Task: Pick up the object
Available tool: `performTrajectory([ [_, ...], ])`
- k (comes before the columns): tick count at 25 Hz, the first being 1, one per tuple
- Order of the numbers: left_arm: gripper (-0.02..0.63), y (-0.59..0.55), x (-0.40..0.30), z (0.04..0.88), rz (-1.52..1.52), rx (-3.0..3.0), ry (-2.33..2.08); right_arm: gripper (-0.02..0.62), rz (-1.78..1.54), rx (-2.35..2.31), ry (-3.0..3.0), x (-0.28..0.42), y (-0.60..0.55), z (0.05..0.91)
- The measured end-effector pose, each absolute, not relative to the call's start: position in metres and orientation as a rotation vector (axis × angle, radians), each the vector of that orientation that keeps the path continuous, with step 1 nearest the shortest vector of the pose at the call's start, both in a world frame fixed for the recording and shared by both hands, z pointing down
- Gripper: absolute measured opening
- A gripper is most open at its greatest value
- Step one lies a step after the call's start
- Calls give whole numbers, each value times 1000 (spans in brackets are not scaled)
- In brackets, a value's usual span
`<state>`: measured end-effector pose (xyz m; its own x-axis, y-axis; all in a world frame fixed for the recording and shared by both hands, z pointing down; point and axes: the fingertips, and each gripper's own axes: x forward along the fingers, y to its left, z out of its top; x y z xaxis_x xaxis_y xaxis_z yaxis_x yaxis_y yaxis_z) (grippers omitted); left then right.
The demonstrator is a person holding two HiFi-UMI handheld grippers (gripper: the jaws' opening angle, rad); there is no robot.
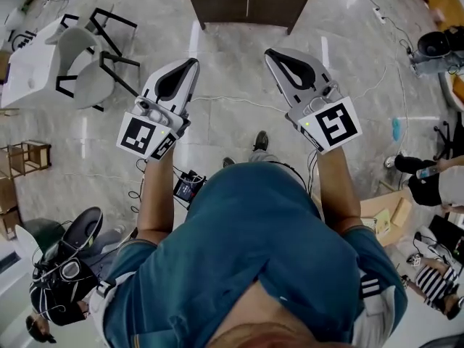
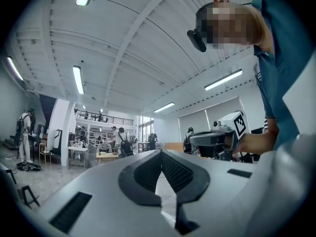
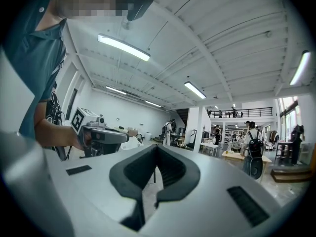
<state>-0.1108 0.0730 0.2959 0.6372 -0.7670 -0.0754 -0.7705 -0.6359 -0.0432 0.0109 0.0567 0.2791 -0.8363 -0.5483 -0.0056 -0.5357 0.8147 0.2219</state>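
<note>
**Grey hall floor below, both pairs of fingers shut on nothing**

Grey marbled floor tiles (image 1: 217, 114) spread out under me, seen from my head camera past my teal shirt (image 1: 254, 245) and my dark shoes (image 1: 261, 141). A dark wooden cabinet (image 1: 246, 2) stands at the far edge of that view. White chairs (image 1: 80, 56) with black legs sit off to my left, beside a white counter (image 1: 25, 67). A thin cable (image 1: 239, 101) runs across the tiles ahead of me. A cardboard box (image 1: 384, 216) lies at my right, near a seated person in a striped sleeve (image 1: 435, 281).

I hold the left gripper (image 1: 194, 61) out in front of me, its marker cube (image 1: 145, 136) toward my body. In its own view the fingers (image 2: 185, 174) meet at the tips, closed all the way, with only the looped gap behind them and nothing in it.

The right gripper (image 1: 268, 51) is held level with it and well apart, with its marker cube (image 1: 335, 124) above my forearm. Its fingers (image 3: 126, 174) are likewise pressed together at the tips and hold nothing.

Both gripper views look up and out across a big white hall. It has strip lights (image 2: 78, 79) on the ceiling, a railed mezzanine (image 3: 239, 113) and people standing far off.

Which thing is the object I am to pick up, and where it lies, I cannot tell from these views.
</note>
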Motion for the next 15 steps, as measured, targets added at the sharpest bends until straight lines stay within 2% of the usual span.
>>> performTrajectory([
  [15,5,-41,-72,288,36,-2698,1407,14,-321,766,-3012,46,-68,276],
])
